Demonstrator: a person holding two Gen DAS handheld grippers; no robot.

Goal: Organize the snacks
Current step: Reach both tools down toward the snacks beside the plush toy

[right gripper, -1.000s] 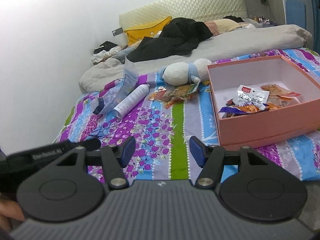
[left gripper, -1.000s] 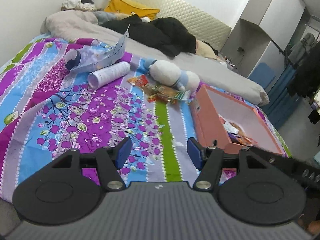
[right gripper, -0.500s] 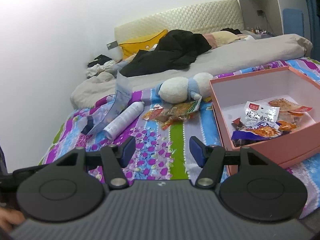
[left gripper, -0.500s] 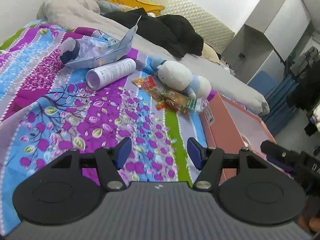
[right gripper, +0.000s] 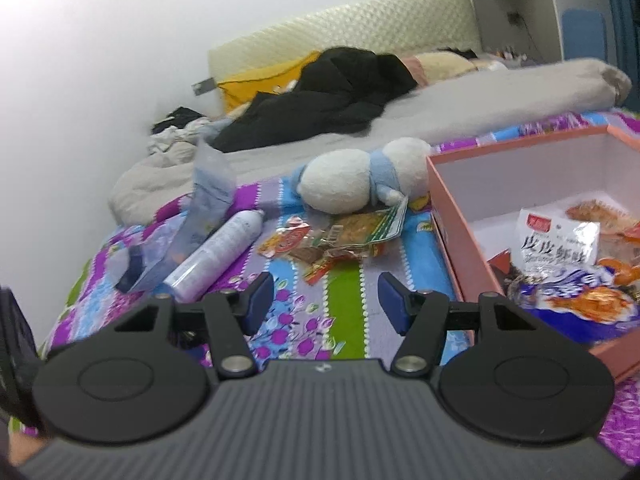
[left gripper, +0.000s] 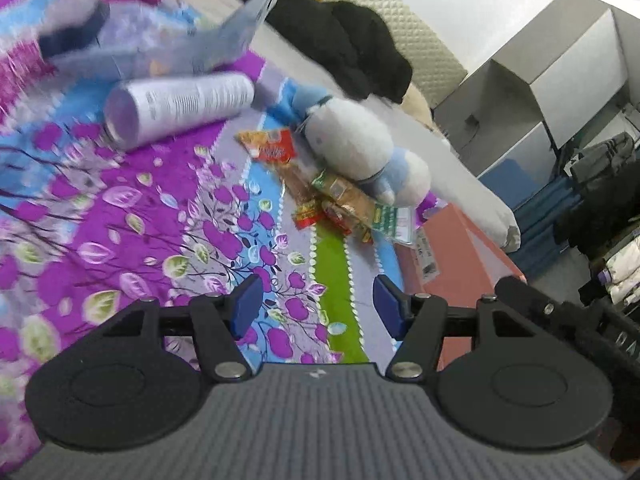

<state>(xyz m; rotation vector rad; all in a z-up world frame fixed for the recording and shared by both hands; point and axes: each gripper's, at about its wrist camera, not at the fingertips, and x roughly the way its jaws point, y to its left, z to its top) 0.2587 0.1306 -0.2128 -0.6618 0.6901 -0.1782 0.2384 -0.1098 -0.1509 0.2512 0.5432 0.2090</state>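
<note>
Several loose snack packets [left gripper: 332, 196] lie in a small pile on the floral bedspread, beside a white and blue plush toy [left gripper: 360, 152]; the pile also shows in the right wrist view [right gripper: 336, 240]. A pink box [right gripper: 460, 248] to the right holds several snack bags [right gripper: 560, 248]; its side shows in the left wrist view [left gripper: 460, 248]. My left gripper [left gripper: 316, 304] is open and empty, short of the pile. My right gripper [right gripper: 326, 300] is open and empty, also short of the pile, left of the box.
A white spray can [left gripper: 180, 104] and a clear plastic bag [left gripper: 160, 48] lie left of the snacks. Black clothes [right gripper: 328, 92], a grey duvet [right gripper: 480, 100] and a yellow pillow [right gripper: 256, 84] lie toward the headboard. Grey cabinets [left gripper: 560, 88] stand beyond the bed.
Both grippers have moved forward over the bed toward the snack pile and plush toy, which now look larger. Both stay open and empty.
</note>
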